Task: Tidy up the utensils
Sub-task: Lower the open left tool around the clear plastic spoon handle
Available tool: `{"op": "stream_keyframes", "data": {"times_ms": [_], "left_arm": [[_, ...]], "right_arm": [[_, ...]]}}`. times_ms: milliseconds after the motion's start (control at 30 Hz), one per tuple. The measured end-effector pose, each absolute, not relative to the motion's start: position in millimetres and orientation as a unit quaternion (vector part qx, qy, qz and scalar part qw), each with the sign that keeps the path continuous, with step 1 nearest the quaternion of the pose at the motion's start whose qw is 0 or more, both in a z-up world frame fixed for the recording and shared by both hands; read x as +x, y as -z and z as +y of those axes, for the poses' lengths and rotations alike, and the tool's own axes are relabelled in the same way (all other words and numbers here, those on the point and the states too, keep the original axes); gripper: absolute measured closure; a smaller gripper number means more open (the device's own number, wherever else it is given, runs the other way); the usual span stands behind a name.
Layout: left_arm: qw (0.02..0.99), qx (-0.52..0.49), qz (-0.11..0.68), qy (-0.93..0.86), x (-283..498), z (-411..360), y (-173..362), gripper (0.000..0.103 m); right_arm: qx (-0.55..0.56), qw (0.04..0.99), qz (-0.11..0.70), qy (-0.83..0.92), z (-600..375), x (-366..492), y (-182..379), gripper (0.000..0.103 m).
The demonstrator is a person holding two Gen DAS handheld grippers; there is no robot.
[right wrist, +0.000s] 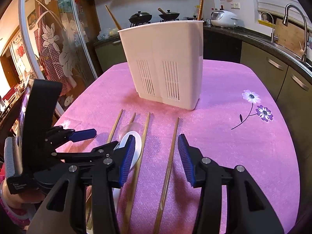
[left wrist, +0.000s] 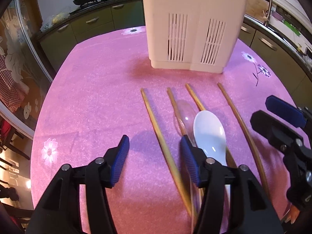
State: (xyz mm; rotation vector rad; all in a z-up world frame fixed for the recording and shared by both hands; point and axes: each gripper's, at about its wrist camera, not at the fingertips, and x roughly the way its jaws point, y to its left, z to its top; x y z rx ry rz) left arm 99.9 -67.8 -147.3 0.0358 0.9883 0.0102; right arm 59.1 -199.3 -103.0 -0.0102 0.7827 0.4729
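Note:
A white slotted utensil holder (left wrist: 192,29) (right wrist: 165,62) stands upright on the pink cloth, with two wooden sticks in it. Several wooden chopsticks (left wrist: 161,142) (right wrist: 168,161) lie side by side in front of it. A white spoon (left wrist: 211,136) (right wrist: 134,146) and a clear spoon (left wrist: 184,113) lie among them. My left gripper (left wrist: 154,154) is open and empty, low over the leftmost chopstick. My right gripper (right wrist: 157,156) is open and empty, straddling the rightmost chopstick; it also shows in the left wrist view (left wrist: 273,115).
The pink flowered tablecloth (left wrist: 93,89) (right wrist: 243,146) covers the table, its edges near on the left and right. Kitchen counters with woks (right wrist: 140,16), a rice cooker (right wrist: 224,17) and a sink tap (right wrist: 296,19) lie behind. A glass door (right wrist: 54,39) stands at left.

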Motion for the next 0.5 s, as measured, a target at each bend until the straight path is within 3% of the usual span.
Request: {"op": "stream_keyframes", "data": {"times_ms": [333,400,433,500], "left_arm": [[0.880,0.022,0.475,-0.004,101.8,-72.7,147.8,0.046],[0.880,0.027,0.474,-0.003,102.3,-74.3,146.8,0.059],[0.879,0.031,0.475,-0.006,103.1,-74.3,145.6,0.076],[0.877,0.032,0.479,-0.008,104.6,-69.9,144.9,0.085]], "right_arm": [[0.020,0.908,0.365,-0.204,-224.0,59.9,91.2,0.054],[0.022,0.909,0.364,-0.203,-226.5,59.5,90.2,0.054],[0.023,0.909,0.364,-0.203,-227.2,58.8,89.6,0.054],[0.024,0.909,0.363,-0.203,-228.7,58.5,88.4,0.054]]}}
